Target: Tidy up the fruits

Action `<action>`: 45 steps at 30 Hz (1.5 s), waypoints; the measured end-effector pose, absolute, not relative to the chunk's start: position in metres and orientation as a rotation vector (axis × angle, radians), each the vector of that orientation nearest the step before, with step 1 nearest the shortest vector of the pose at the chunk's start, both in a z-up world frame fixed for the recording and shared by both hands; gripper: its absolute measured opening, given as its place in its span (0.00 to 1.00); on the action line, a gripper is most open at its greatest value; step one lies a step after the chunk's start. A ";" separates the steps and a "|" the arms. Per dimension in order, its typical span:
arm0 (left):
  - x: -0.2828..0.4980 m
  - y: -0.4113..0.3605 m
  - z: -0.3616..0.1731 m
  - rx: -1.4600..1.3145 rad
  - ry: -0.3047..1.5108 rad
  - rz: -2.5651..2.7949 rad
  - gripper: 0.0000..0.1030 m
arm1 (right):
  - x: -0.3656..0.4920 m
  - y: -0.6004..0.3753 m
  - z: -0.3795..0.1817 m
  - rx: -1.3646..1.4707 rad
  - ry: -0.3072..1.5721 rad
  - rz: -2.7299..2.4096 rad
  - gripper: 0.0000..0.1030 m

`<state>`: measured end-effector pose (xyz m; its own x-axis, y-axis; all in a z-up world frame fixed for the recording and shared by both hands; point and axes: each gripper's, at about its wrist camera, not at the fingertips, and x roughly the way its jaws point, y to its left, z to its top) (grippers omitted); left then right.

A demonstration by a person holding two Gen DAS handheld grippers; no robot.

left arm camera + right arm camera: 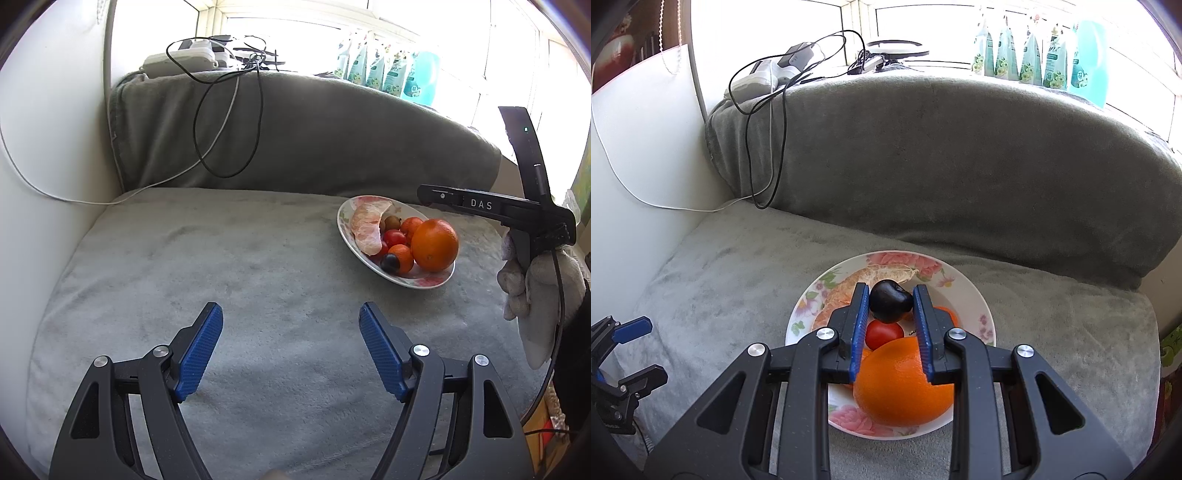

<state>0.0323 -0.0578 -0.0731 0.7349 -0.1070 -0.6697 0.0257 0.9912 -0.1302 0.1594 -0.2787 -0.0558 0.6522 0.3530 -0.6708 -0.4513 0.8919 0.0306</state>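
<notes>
A floral plate [436, 282] [964, 280] sits on the grey sofa seat. It holds a large orange [434, 244] [903, 384], a peeled pomelo segment [367, 227], red tomatoes [394, 237] [883, 334], small tangerines [402, 256] and a brown fruit [392, 222]. My right gripper [891, 301] is shut on a dark plum [889, 301], above the plate. A dark fruit [389, 263] also shows on the plate's front in the left wrist view. My left gripper [291, 314] is open and empty, over the seat left of the plate.
The sofa backrest [960, 158] rises behind the plate. Black and white cables [225, 122] hang over it from chargers on the sill. Detergent pouches [1034, 55] stand on the sill at right. A white wall [44, 166] bounds the left side.
</notes>
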 end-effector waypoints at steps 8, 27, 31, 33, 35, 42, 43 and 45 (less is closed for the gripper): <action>0.031 -0.057 -0.071 -0.118 0.733 -0.075 0.74 | 0.158 -0.276 -0.054 -0.153 0.724 0.453 0.40; 0.031 -0.062 -0.050 -0.097 0.620 -0.111 0.74 | 0.115 -0.287 -0.027 -0.152 0.590 0.380 0.95; 0.031 -0.064 -0.040 -0.100 0.581 -0.128 0.74 | 0.100 -0.292 -0.020 -0.143 0.550 0.342 0.99; 0.031 -0.065 -0.036 -0.103 0.567 -0.135 0.74 | 0.094 -0.296 -0.019 -0.132 0.544 0.329 0.99; 0.030 -0.065 -0.033 -0.105 0.557 -0.141 0.76 | 0.088 -0.300 -0.018 -0.124 0.537 0.311 0.99; 0.027 -0.070 -0.026 -0.109 0.534 -0.147 0.79 | 0.066 -0.320 -0.014 -0.073 0.513 0.232 1.00; 0.027 -0.071 -0.026 -0.106 0.532 -0.145 0.79 | 0.064 -0.323 -0.014 -0.068 0.510 0.222 1.00; 0.027 -0.075 -0.024 -0.097 0.529 -0.140 0.80 | 0.059 -0.327 -0.013 -0.063 0.501 0.201 1.00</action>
